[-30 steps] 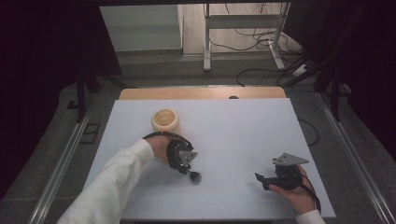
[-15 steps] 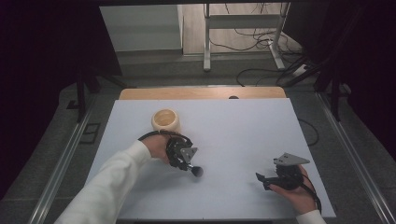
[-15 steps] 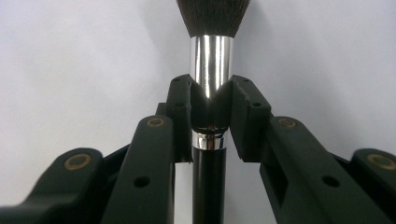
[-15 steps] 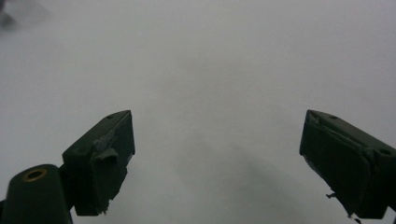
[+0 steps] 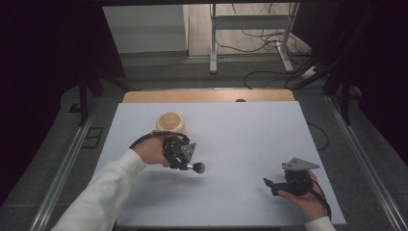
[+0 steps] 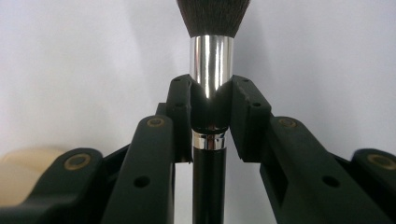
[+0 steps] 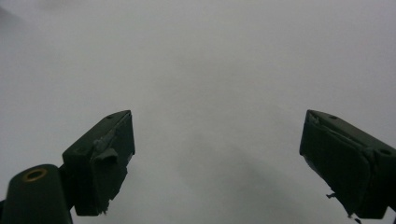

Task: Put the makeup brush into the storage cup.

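Left tool [image 5: 185, 161]: jaws are clamped on a makeup brush [image 6: 211, 56], gripping it at the joint where the chrome ferrule meets the black handle. In the left gripper view the pads bear on both sides of the stem, the handle runs back between the jaws, and the dark bristle head stands beyond the tips. In the high view the bristle head projects from the tool's front end, toward the right tool, and the brush sits clear of the counter [image 5: 240, 130], with a shadow beneath the hand.

Just behind the left tool, on its far side, stands 1 pale wooden cup [image 5: 171, 123], upright, mouth open upward, apart from the brush.

Right tool [image 5: 276, 185]: jaws stand wide, nothing between them. The right gripper view has bare counter ahead of the tips. It rests low at the near edge, well apart from the left tool.

Step in hand, as judged: the brush is picked up and being carried; the cup is the likely destination.

Next move, as judged, calls for 2 things: swing the brush over the cup mouth and tilt it so 1 end points down, then lower before releasing. Risk: the rim may catch the brush and tip the cup.
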Motion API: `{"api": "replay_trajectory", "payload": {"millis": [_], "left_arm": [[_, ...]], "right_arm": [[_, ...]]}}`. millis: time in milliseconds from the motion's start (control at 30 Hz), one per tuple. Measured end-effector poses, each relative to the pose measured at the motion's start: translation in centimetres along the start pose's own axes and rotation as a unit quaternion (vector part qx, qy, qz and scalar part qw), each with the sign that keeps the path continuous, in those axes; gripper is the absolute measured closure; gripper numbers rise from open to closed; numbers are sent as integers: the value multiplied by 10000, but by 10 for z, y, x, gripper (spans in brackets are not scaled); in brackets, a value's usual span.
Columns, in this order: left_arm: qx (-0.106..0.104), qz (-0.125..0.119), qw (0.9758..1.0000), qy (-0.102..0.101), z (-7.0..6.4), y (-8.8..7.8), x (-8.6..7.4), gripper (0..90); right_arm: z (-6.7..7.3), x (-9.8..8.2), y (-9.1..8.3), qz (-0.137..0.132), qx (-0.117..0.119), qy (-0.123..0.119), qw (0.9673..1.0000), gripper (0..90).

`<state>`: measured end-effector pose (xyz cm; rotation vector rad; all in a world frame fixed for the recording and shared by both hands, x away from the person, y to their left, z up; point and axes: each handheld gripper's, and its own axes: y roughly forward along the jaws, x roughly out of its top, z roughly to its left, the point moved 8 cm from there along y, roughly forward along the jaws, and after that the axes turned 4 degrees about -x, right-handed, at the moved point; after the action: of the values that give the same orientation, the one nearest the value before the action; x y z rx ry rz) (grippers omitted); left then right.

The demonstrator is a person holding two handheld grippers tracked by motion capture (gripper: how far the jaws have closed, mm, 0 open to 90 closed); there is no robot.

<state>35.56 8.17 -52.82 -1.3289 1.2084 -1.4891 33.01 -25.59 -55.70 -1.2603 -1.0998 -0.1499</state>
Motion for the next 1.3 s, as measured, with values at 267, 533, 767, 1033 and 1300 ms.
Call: {"api": "replay_trajectory", "payload": {"millis": [267,533,767,1033,1300], "left_arm": [[288,-291,9977,-548,1,-2,-4,715],[405,-492,9914,-1143,-2,-3,-4,714],[476,-685,9838,-1590,-8,-2,-3,714],[408,-1144,9746,-1882,-14,-4,-4,714],[516,-1399,9661,-2107,-16,-10,-10,714]], "right_arm": [[1,0,0,14,-4,-2,10000,109],[1,-1,1,21,-23,-35,10000,109],[1,-1,0,13,-28,-37,10000,108],[1,-1,0,14,-26,-37,10000,108],[0,-1,0,9,-38,-23,10000,108]]}}
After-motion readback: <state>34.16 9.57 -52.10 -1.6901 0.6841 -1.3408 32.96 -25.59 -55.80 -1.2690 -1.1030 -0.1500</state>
